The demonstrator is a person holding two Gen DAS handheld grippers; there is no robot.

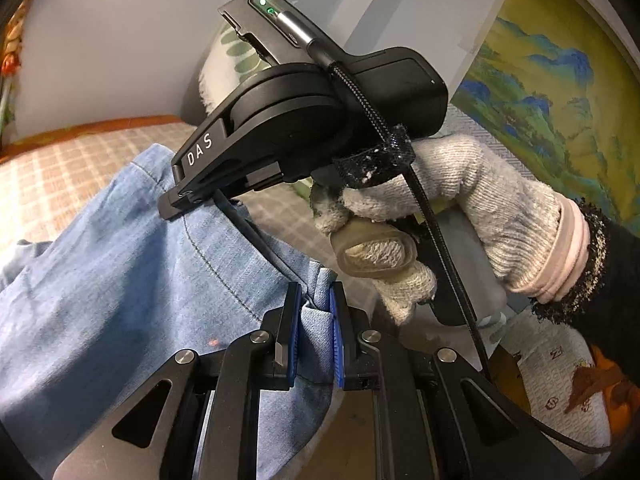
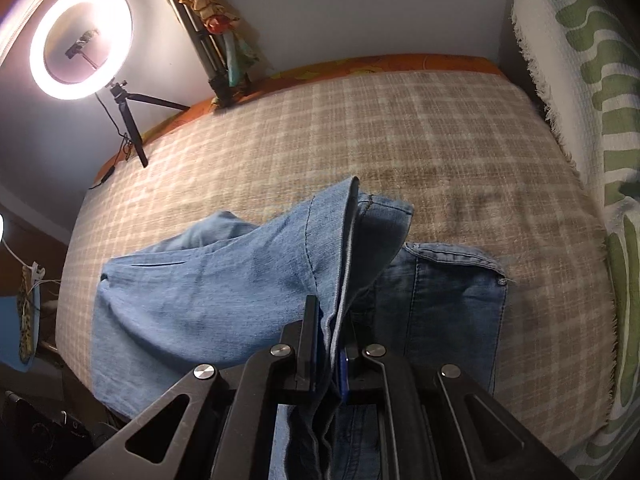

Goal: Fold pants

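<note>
Jeans lie on a plaid bed cover, near its front edge, with the light blue legs spread toward the left edge and a darker layer of denim flat beneath them on the right. Part of the fabric is lifted off the cover in a raised ridge, its hem standing up toward the middle of the bed.

In the left wrist view, the left gripper is clenched on a fold of the jeans; bunched denim fills the gap between its blue pads. Just beyond it, the right gripper is held by a hand in a grey knit glove, its tip touching the denim along a seam. A braided cable runs along its body.

In the right wrist view, the right gripper is clamped on a thin folded edge of the denim, which hangs down between the jaws.

A lit ring light on a small tripod stands at the bed's far left corner. A white cloth with green shapes hangs along the right edge.
</note>
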